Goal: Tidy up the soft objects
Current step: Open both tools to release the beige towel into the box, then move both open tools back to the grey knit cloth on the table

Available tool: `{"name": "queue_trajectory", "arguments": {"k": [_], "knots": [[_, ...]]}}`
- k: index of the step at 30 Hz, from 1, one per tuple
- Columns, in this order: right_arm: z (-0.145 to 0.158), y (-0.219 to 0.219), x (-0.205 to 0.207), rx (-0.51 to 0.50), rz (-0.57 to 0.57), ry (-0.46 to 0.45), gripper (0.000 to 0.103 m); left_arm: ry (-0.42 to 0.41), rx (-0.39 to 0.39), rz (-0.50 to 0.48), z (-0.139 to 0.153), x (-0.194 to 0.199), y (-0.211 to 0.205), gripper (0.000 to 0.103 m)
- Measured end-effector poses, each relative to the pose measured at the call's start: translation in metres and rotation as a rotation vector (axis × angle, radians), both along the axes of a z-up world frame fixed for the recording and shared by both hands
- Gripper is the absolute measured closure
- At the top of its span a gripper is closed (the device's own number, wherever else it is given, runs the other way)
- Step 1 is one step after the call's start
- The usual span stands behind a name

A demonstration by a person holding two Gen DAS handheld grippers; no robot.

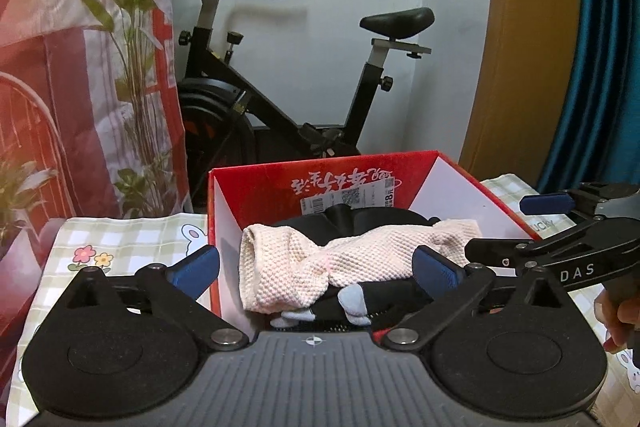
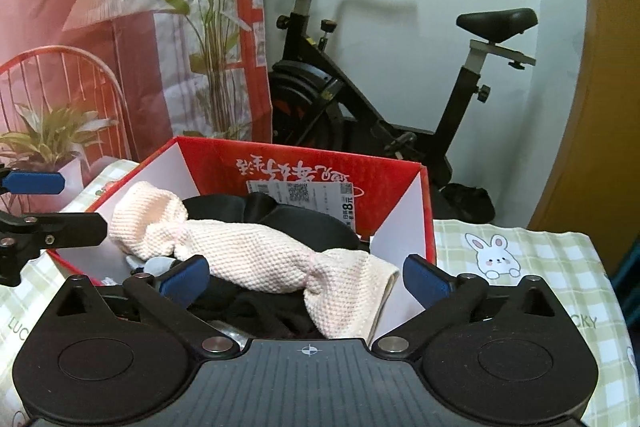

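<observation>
Both sets of fingers are spread as wide as they go, and nothing is pinched in either one. The left gripper (image 1: 316,273) hangs over the near edge of the red cardboard box (image 1: 472,183), its blue pads (image 1: 196,269) flanking the load without touching it. Between them, at twelve o'clock from the gripper's body, lies the pale pink knitted cloth (image 1: 304,267), twisted in the middle and draped across a heap of black fabric (image 1: 380,221), with a small grey-blue piece (image 1: 352,301) peeking out under it at six o'clock. The right gripper (image 2: 306,279) is just as wide apart, empty, its blue fingertips (image 2: 426,281) standing clear either side of the same cloth (image 2: 256,247). From this side the cloth runs from ten o'clock down to four o'clock, its loose end spilling over the box's near wall. The box (image 2: 428,211) sits on a green checked tablecloth (image 2: 540,267) with a rabbit print. Each gripper shows at the edge of the other's view, at three o'clock and nine o'clock, and a hand (image 1: 618,315) is wrapped around the right one's handle. An exercise bike (image 1: 288,99) stands behind the table.
</observation>
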State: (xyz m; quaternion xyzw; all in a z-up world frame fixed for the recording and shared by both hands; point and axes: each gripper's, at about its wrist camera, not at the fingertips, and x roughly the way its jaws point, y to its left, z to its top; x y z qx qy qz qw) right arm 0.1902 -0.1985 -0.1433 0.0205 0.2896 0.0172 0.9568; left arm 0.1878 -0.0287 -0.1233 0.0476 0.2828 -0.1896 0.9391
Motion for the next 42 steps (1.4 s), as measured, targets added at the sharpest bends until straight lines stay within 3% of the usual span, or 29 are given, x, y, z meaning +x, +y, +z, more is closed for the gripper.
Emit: {"name": "queue_trajectory", "arguments": {"k": [14,21,36,42], "knots": [[0.011,0.01,-0.063,0.042,-0.103,-0.075,0.0,-0.032,-0.022,0.075,0.01,-0.061,0.025,0.0],[0.007,0.02,-0.096,0.049,-0.098,-0.097,0.0,-0.05,0.026,0.089,0.006,-0.084,0.029,0.0],[-0.036,0.028,-0.139,0.101,-0.093,-0.003,0.0,-0.024,0.008,0.054,-0.026,-0.115,0.035,0.0],[-0.05,0.027,-0.158,0.1,-0.097,-0.049,0.0,0.007,0.01,0.056,-0.042,-0.123,0.037,0.0]]}}
